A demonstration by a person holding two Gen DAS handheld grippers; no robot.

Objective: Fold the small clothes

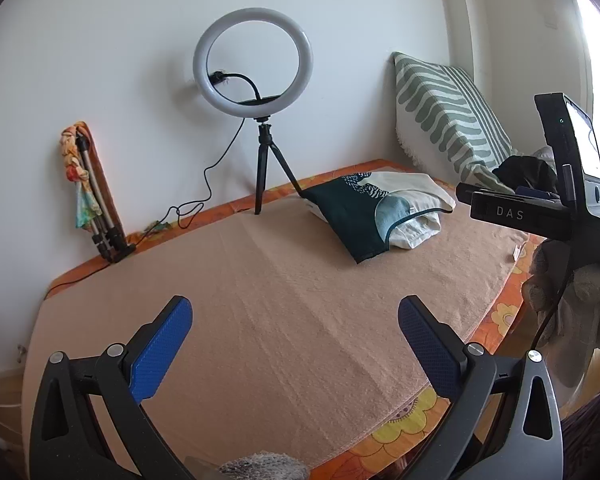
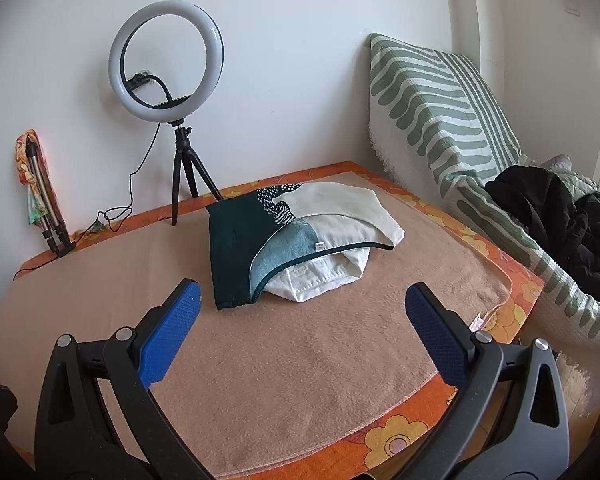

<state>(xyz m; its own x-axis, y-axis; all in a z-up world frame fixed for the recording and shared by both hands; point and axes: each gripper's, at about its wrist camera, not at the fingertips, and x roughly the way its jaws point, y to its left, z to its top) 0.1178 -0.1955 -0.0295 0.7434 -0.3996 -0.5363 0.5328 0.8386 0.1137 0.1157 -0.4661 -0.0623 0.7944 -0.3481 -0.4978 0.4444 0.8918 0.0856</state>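
Left gripper point(image 1: 296, 340) and right gripper point(image 2: 302, 322) are hanging spread, empty. We are seeing folded clothes point(image 2: 296, 240) stacked centre frame; nothing left unfolded on the towel point(image 2: 280, 360).

Both views are evenly bright with soft daylight; it enters from the right, where a window point(image 1: 598, 92) blows out to pure white glare; the ring light point(image 2: 165, 61) looks pale and adds little; shadows under the folded clothes point(image 2: 300, 240) and the tripod are faint and diffuse; fisheye distortion bends the wall and the surface point(image 1: 260, 300) edges strongly, with dark vignetting in the corners; focus is fairly sharp throughout, slightly softer toward the rim.
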